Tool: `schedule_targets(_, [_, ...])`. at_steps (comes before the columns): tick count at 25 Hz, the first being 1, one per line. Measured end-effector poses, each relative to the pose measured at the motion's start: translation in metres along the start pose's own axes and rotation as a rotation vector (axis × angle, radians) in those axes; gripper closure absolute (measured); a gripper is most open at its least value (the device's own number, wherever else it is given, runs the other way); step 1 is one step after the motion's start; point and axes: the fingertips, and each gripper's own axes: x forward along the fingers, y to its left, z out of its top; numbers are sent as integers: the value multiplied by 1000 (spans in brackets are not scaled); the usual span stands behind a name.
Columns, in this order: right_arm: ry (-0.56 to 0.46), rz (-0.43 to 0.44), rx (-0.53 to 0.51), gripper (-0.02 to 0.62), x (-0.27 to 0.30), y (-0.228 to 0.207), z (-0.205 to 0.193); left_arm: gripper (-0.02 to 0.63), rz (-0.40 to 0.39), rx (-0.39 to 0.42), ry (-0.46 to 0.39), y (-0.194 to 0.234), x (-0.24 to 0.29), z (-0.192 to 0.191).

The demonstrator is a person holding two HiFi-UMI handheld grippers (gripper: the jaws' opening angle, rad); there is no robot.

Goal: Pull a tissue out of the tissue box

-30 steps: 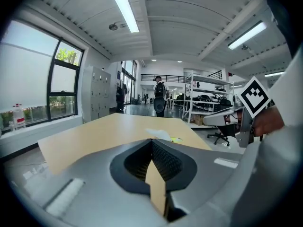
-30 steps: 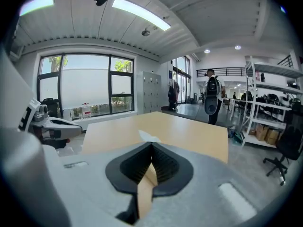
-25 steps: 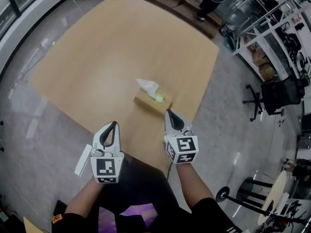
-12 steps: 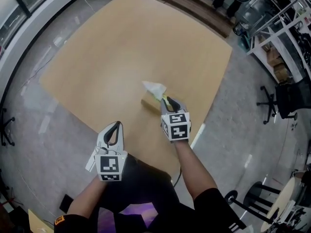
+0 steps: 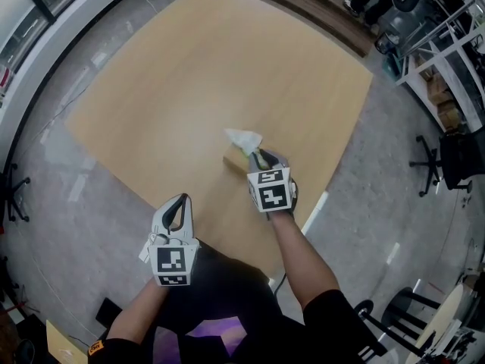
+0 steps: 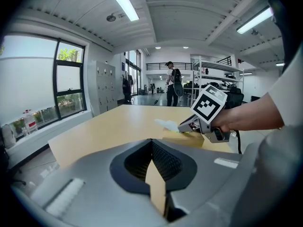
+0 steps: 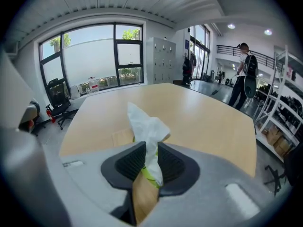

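Observation:
A tan tissue box (image 5: 236,161) lies near the front right of the wooden table (image 5: 227,67), and a white tissue (image 5: 244,137) sticks up from it. My right gripper (image 5: 260,155) is right over the box. In the right gripper view the tissue (image 7: 146,122) runs down between the pads, pinched narrow there, with the box (image 7: 122,137) just beyond, so the right gripper (image 7: 147,150) is shut on it. My left gripper (image 5: 180,201) hangs off the table's near edge, shut and empty (image 6: 152,143). From it I see the right gripper (image 6: 189,125) at the tissue (image 6: 166,124) and box (image 6: 182,138).
The table's near edge runs just behind my right hand. Metal shelving (image 5: 439,44) and an office chair (image 5: 455,158) stand to the right on the grey floor. A person with a backpack (image 7: 244,74) stands far off beyond the table.
My right gripper moved forward from the table's edge to the box and now has the tissue between its jaws. The left gripper stayed back near my body.

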Motion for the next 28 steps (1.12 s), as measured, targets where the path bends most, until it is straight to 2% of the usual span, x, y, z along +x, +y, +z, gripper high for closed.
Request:
schedule_targets(4, [29, 13, -49, 529, 4, 4, 1, 588, 18, 0, 10, 0, -3, -3])
schedule_targets(6, [42, 9, -72, 564, 6, 4, 2, 588, 31, 0, 18, 2, -4, -6])
schedule_targets(7, [43, 11, -77, 596, 6, 5, 2, 588, 37, 0, 22, 2, -5, -8])
schedule_targets(10, [21, 30, -51, 601, 2, 6, 3, 588, 50, 2, 34, 2, -9, -12])
schedule_targets(13, [-60, 8, -3, 601, -14, -5, 8, 588, 57, -7, 39, -2, -12, -17])
schedule_targets(17, [-262, -1, 97, 603, -59, -27, 29, 588, 69, -20, 53, -11, -12, -22])
schedule_targets(20, [-395, 14, 123, 603, -93, -28, 35, 588, 68, -20, 61, -14, -16, -28])
schedule_targets(23, [-437, 24, 121, 603, -113, -8, 23, 588, 74, -22, 71, -7, -27, -37])
schedule_targets(28, [-437, 84, 83, 603, -138, 49, -5, 588, 67, -20, 67, -5, -40, -37])
